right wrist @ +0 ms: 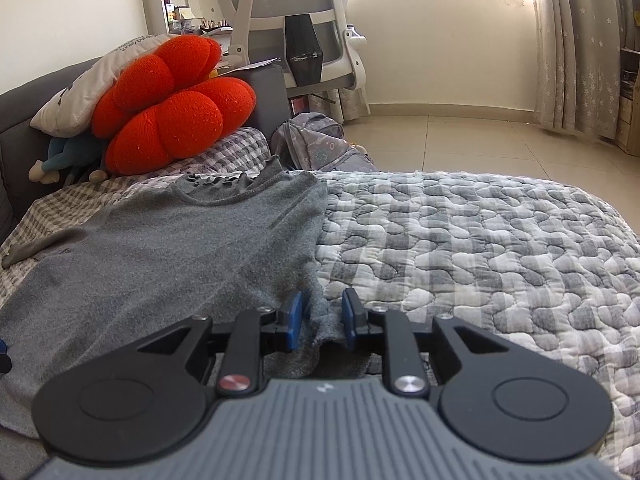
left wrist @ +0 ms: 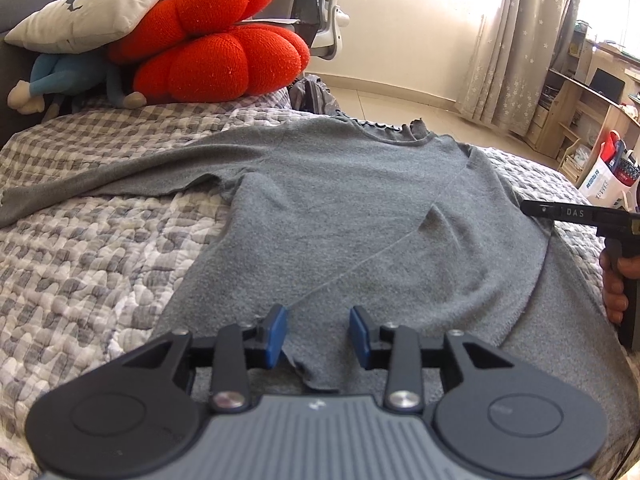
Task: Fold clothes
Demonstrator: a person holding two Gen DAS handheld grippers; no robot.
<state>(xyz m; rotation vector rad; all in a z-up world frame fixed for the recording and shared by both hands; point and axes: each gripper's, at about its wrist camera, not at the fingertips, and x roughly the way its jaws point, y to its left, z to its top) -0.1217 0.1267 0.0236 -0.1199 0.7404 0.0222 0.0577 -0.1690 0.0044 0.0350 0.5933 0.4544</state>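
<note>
The left gripper (left wrist: pixel 318 334) stands with its blue pads partly apart, low over the near hem of the grey sweater (left wrist: pixel 340 200). The cloth lies under and between the pads, but they do not press on it, so this gripper holds nothing. The right gripper (right wrist: pixel 320 320) has its jaws narrower. A small raised fold of the sweater's right edge stands between its pads, and the cloth seems to touch the right pad, but a gap shows at the left pad. I judge that it does not clamp the fold.

The sweater (right wrist: pixel 168 248) lies flat on the bed (right wrist: pixel 480 240), with the ruffled neckline toward the far edge and the hem toward the near edge. One sleeve stretches out to the left edge of the bed. The right side looks already turned in over the body, and a diagonal crease runs across the front.

At the far left corner of the bed lie a red cushion (left wrist: pixel 208 48), a light pillow (left wrist: pixel 100 4) and a blue soft toy (left wrist: pixel 60 76). They are well apart from the sweater.

The sweater looks light, soft and fuzzy, without any stiffness, so it will sag and drag on the quilt when it is lifted. I think the best places to take it are the hem corners and the cuff of the long sleeve, with the pads closed over a doubled edge so the thin knit does not slip out.
</note>
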